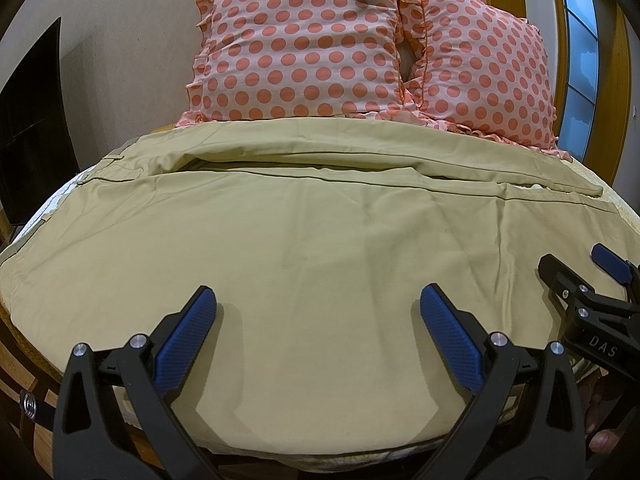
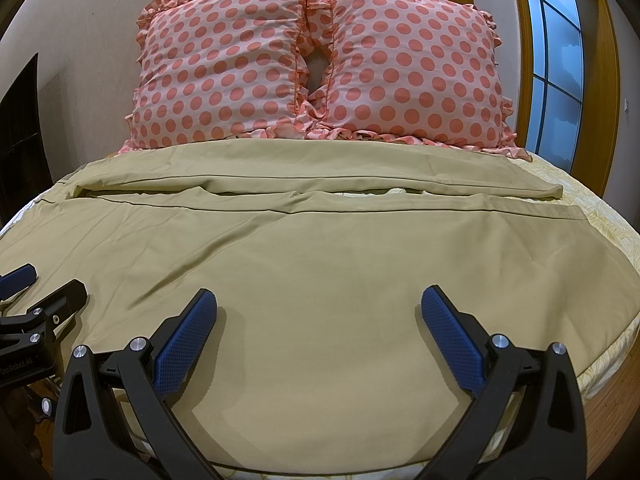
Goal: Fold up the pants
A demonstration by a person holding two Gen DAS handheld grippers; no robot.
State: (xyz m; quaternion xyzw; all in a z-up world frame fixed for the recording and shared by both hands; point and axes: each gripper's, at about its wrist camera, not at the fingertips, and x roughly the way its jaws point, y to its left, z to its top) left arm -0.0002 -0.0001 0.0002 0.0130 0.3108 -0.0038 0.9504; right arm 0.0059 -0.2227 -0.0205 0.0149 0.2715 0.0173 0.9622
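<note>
Pants (image 1: 304,232) spread flat on bed (image 2: 600,216), legs side by side, ahead of and under both fingers. Left gripper (image 1: 318,300), right gripper (image 2: 319,300): fingers spread, holding nothing. Fabric looks light, limp, wrinkle-prone; best pinch near edge just below fingers.

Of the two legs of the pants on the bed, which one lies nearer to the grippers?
The near leg, the broad one spread directly ahead of both open hand-held grippers. The far leg lies beyond it, against the polka-dot pillows.
</note>
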